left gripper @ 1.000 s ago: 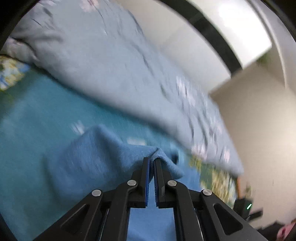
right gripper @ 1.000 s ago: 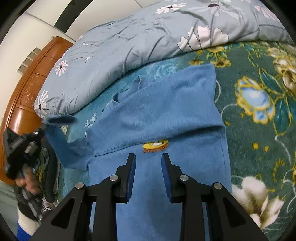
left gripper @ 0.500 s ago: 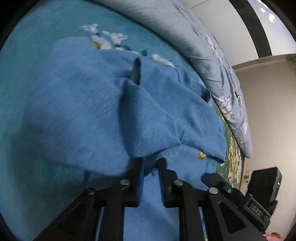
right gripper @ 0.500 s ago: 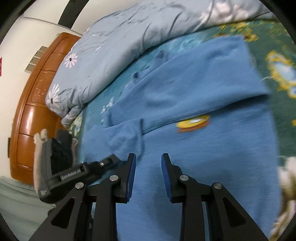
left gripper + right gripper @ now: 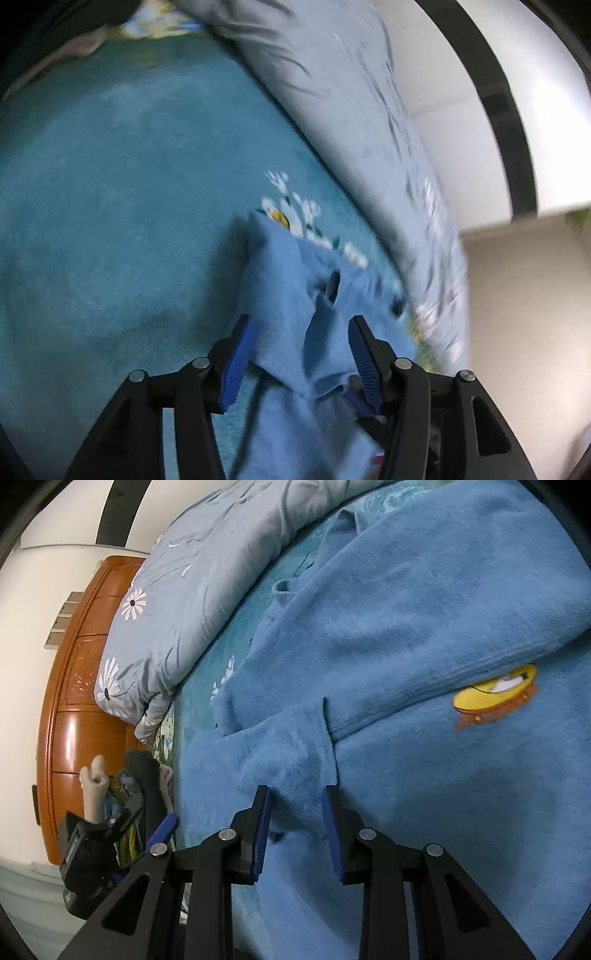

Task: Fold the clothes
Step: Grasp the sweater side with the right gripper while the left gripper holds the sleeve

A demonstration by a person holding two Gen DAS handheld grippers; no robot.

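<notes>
A blue sweater (image 5: 424, 635) with a yellow patch (image 5: 495, 690) lies spread on a teal bedspread (image 5: 110, 221), one sleeve (image 5: 280, 746) folded across its body. The left gripper (image 5: 299, 354), jaws just opened, stands apart over the loose cloth, pressing nothing. The right gripper (image 5: 295, 827) hovers part-open above the sleeve, holding nothing. A grey floral duvet (image 5: 192, 590) is bunched along the bedspread's far edge beside a wooden headboard (image 5: 70, 709).
</notes>
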